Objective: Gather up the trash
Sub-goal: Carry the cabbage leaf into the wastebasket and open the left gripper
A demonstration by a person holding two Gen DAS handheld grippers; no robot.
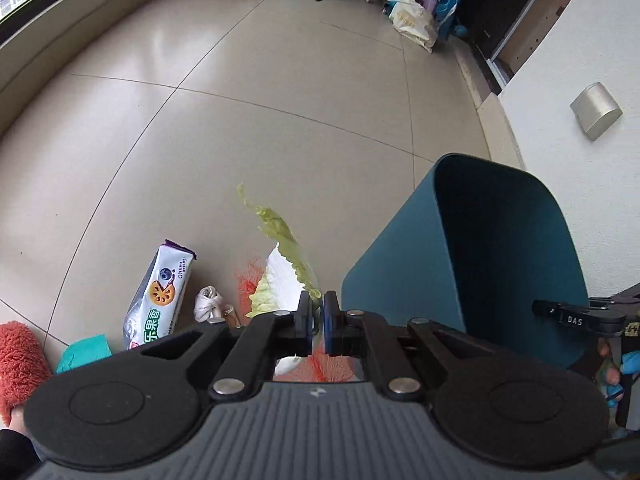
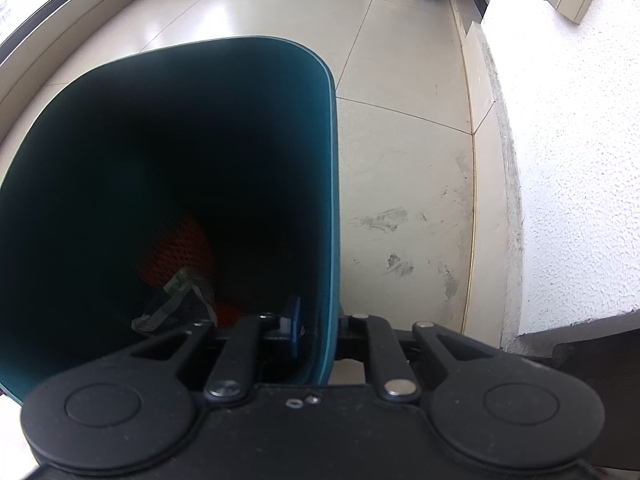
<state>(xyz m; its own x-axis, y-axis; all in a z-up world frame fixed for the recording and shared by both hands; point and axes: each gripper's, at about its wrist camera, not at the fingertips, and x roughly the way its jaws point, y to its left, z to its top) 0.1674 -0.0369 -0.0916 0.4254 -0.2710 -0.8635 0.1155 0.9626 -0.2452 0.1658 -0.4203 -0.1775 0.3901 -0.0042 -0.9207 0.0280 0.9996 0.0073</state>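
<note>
Here, left wrist view: left gripper (image 1: 318,312) pinches a cabbage leaf (image 1: 280,256), lifted just beside the bin (image 1: 404,264) (snack bag (image 1: 158,292) remains farther off). Right wrist view: right gripper (image 2: 320,334) clamps the bin's rim, likely steadying it.

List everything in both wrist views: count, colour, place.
cabbage leaf: 1, pale green and white, pinched in left gripper
bin: 1, teal, tilted, wall gripped by right gripper
red mesh: 1, inside bin
wrapper: 1, white-green, inside bin
snack packet: 1, white, on floor
crumpled tissue: 1, white, floor beside packet
red netting: 1, floor under leaf
shopping bag: 1, cream, far floor
left gripper: black, shut
right gripper: black, shut on the bin wall
</note>
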